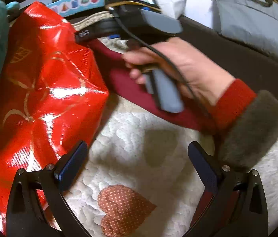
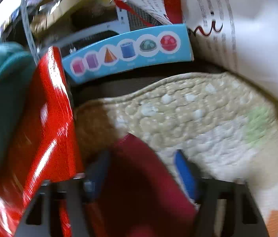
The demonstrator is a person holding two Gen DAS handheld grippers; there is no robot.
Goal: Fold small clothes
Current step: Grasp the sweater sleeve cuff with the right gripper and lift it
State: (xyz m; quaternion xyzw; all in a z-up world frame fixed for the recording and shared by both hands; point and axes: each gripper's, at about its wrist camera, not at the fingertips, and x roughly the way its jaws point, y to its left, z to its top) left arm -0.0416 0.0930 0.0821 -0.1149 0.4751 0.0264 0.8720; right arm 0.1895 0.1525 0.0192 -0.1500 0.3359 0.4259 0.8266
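Note:
A dark red garment (image 1: 139,90) lies stretched across a white quilted blanket (image 1: 129,154). My left gripper (image 1: 137,158) is open and empty, hovering over the blanket near a dotted heart patch (image 1: 123,207). In the left wrist view the person's hand holds the right gripper's handle (image 1: 164,90) over the garment. In the blurred right wrist view the dark red garment (image 2: 139,177) lies between my right gripper's (image 2: 141,162) fingers, which stand apart around it; the blue pad (image 2: 184,173) shows on the right. Whether they pinch the cloth is unclear.
A shiny red gift bag (image 1: 40,98) stands close on the left, also in the right wrist view (image 2: 46,128). A blue toy box (image 2: 127,53), a teal cloth (image 2: 1,98) and a white bag (image 2: 247,39) crowd the back. A grey bag (image 1: 253,19) lies at the far right.

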